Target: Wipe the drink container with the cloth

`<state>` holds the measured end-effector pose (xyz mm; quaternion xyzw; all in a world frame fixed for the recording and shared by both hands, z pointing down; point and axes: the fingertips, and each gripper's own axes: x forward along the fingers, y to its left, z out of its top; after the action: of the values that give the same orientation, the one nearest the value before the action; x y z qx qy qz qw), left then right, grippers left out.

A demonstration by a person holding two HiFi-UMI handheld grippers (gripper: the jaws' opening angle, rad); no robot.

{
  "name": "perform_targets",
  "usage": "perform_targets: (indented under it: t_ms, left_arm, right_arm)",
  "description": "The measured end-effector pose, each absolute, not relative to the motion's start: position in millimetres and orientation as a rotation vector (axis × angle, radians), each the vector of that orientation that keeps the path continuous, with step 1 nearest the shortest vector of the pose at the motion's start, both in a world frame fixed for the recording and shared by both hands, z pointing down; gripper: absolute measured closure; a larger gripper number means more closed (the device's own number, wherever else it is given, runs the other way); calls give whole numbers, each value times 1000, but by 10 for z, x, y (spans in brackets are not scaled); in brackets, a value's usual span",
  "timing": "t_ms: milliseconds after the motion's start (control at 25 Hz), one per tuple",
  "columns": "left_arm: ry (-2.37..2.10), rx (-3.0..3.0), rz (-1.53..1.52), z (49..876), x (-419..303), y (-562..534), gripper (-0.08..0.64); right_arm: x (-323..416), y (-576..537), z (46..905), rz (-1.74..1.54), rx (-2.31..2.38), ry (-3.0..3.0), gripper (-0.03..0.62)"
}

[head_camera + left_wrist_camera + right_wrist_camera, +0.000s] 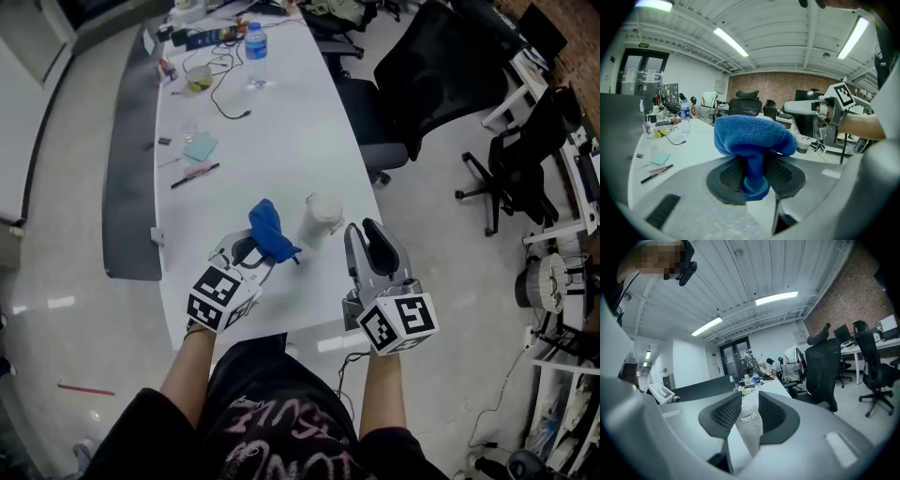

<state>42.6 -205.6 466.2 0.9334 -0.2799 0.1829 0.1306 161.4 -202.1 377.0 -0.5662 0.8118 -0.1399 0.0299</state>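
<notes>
The drink container [322, 217], a white lidded cup, stands on the white table [281, 122] near its front end. My left gripper [255, 251] is shut on a blue cloth [269, 231], which bunches out above the jaws just left of the cup. In the left gripper view the cloth [754, 133] fills the gap of the left gripper [754, 164], and the cup [802, 143] shows to the right. My right gripper [365, 231] hovers just right of the cup. In the right gripper view its jaws [749, 398] stand narrowly apart, with the cup [750, 422] showing through the gap ahead of them.
Farther up the table lie a water bottle [255, 52], cables, a pen [195, 175] and teal notes [200, 146]. A black office chair [441, 66] stands close to the table's right edge, with more chairs and desks beyond. The table's front edge lies just under my grippers.
</notes>
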Motion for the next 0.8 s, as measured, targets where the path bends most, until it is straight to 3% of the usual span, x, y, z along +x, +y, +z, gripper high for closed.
perform_targets:
  t_ms: [200, 800]
  left_arm:
    - [-818, 2752, 506, 4493, 462, -1932, 457]
    - [-853, 2861, 404, 3892, 590, -1521, 457]
  right_arm:
    - [1763, -1793, 3673, -408, -1824, 2438, 535]
    - [2030, -1079, 3441, -340, -1936, 2364, 598]
